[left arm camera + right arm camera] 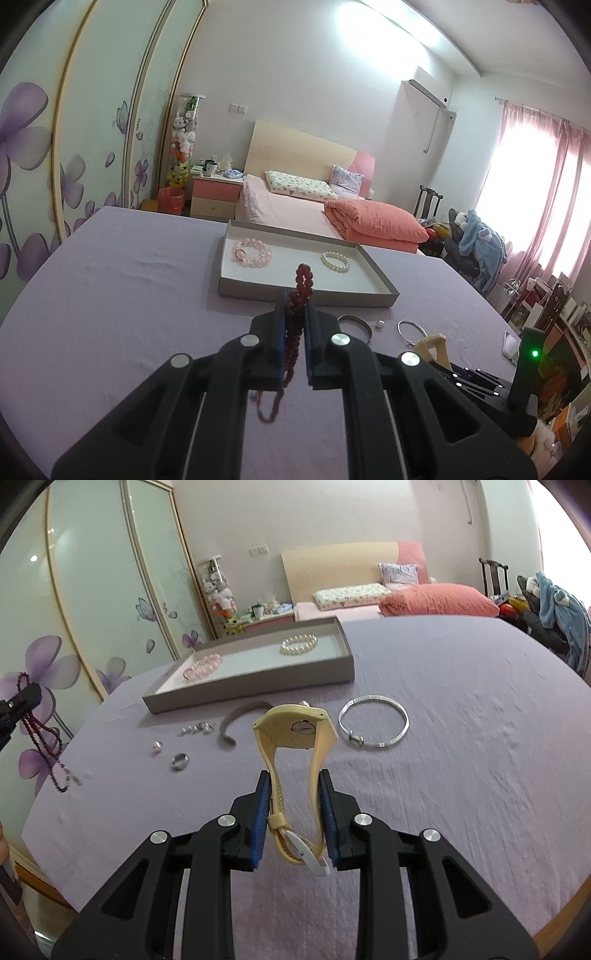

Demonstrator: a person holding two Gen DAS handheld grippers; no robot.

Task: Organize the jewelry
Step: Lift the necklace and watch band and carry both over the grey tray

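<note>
1. Red bead strand (301,295) is clamped in the left gripper (295,306), raised just before the tray (306,293); lower it onto bare tray floor, clear of the pearl bracelet (335,261).
2. The right gripper (294,786) grasps the yellow watch (295,731) by its strap; wait its turn.

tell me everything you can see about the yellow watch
The watch is pale yellow, seemingly rubber or plastic, with a ribbed strap, a white buckle at the near end and a round metal back on its case. The strap is fastened into a loop. It is held lifted off the purple cloth by the right claw, whose blue pads press the strap from both sides, case pointing away towards the grey tray. Its dial faces away, unseen. Nothing else touches it.
</note>
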